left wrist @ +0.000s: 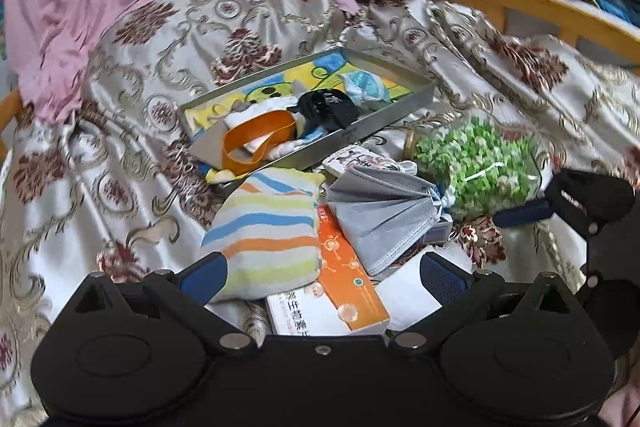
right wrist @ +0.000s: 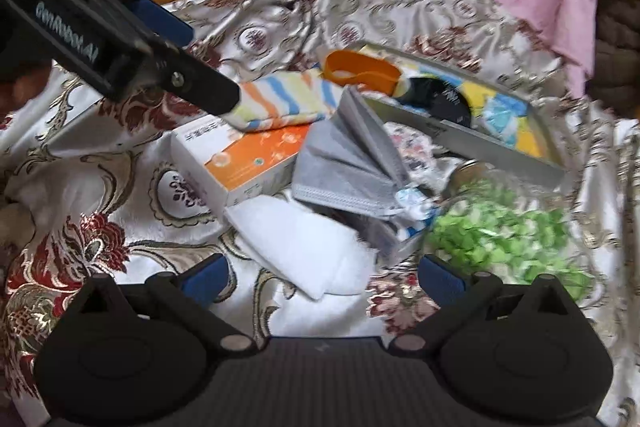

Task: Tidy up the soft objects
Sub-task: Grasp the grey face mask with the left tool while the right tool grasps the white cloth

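A bed [left wrist: 100, 155] with a flowered satin cover is carrying the clutter, and a metal tray [left wrist: 384, 125] is lying on it with a few soft things already inside. The left tool [left wrist: 324, 273] is standing wide around the striped sock [left wrist: 268, 231], which is resting partly on an orange box [left wrist: 348, 279] just before the tray. The right tool [right wrist: 324, 277] is also wide and holding nothing above a white cloth [right wrist: 308, 251]; the sock is looking light and limp, so pinching its thick middle is probably safest.
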Tool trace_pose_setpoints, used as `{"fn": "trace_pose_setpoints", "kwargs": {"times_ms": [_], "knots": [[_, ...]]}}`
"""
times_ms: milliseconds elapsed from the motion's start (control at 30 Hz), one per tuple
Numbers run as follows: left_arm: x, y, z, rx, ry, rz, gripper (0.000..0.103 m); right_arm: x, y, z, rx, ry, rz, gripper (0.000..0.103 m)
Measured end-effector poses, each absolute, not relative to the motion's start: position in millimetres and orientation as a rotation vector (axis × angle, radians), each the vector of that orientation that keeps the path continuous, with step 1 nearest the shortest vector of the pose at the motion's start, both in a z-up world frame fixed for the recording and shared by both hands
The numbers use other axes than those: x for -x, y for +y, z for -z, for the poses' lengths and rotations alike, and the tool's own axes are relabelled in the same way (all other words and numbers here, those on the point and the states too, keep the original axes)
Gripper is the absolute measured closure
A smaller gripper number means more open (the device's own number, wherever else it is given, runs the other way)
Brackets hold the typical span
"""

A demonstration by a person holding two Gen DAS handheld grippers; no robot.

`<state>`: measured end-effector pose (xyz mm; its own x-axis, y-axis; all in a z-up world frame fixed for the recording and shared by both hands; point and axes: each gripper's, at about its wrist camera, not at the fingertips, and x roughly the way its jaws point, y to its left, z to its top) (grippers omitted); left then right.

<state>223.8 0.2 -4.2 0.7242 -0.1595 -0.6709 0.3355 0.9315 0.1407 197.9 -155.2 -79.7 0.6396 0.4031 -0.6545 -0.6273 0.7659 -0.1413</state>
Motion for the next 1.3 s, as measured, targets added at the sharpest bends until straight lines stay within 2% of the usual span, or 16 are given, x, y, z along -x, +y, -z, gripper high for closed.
{"fn": "trace_pose_setpoints", "kwargs": {"times_ms": [267, 400, 467, 533, 833, 1067, 1167, 1233, 1300], "knots": [[-252, -17, 18, -0.420, 0.652, 0.467, 0.001, -212, -149, 87, 0.402, 0.660, -0.668, 0.000], [-268, -23, 28, -0.446, 0.673, 0.547, 0.006, -215, -145, 94, 0.452, 0.646, -0.701, 0.001], [-273, -26, 32, -0.459, 0.677, 0.572, 0.008, -217, -143, 96, 0.454, 0.644, -0.717, 0.004], [-278, -30, 35, -0.468, 0.677, 0.602, 0.009, -222, -142, 98, 0.437, 0.652, -0.731, 0.011], [-296, -41, 52, -0.520, 0.714, 0.692, 0.014, -232, -143, 101, 0.387, 0.665, -0.739, 0.020], [-310, -42, 64, -0.546, 0.749, 0.650, 0.032, -237, -144, 104, 0.355, 0.684, -0.743, 0.031], [-316, -38, 62, -0.505, 0.752, 0.648, 0.037, -239, -144, 104, 0.343, 0.691, -0.734, 0.034], [-319, -37, 62, -0.493, 0.754, 0.644, 0.040, -241, -145, 104, 0.335, 0.697, -0.722, 0.040], [-321, -38, 64, -0.484, 0.764, 0.645, 0.049, -243, -146, 104, 0.323, 0.708, -0.705, 0.046]]}}
